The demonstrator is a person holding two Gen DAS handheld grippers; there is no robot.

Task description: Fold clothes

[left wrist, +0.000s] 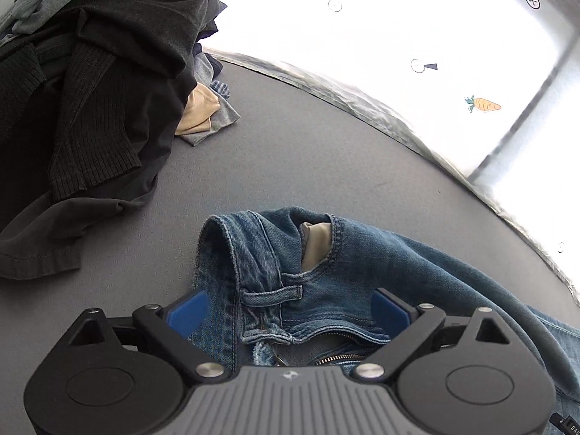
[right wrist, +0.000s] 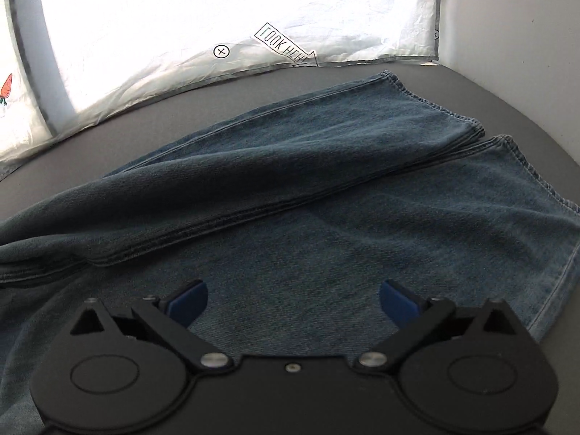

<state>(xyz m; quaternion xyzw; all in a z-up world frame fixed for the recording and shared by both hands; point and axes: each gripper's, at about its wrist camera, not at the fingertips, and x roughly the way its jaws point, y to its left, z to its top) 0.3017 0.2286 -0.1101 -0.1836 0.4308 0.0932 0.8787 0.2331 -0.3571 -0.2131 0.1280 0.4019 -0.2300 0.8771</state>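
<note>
The jeans (left wrist: 362,272) are spread out on a grey bed (left wrist: 308,152), and both tools hang over them pointing down at an angle.

Left tool (left wrist: 290,308) sits right above the waistband end. Its blue pads (left wrist: 188,311) stand wide apart with a belt loop (left wrist: 272,295) and the open zipper (left wrist: 337,357) showing between them, but they aren't pinching the denim. The waistband is crumpled and partly flipped over, and a bit of tan pocket lining (left wrist: 315,243) peeks out.

Right tool (right wrist: 293,301) is over the legs (right wrist: 326,181). Its pads are spread wide too, with nothing clamped, just flat denim underneath. One leg lies partly over the other, so the hems (right wrist: 453,116) end up staggered near the far right corner of the bed, close to a grey wall (right wrist: 507,36).

Off to the left in the left wrist view there's a heap of other clothes (left wrist: 90,90), mostly dark, with a ribbed black knit on top and something tan and something plaid poking out at the edge. It's well apart from the jeans.

White pillows (right wrist: 217,7) line the far edge of the bed, printed with little carrots (left wrist: 484,104) and circled crosses.
</note>
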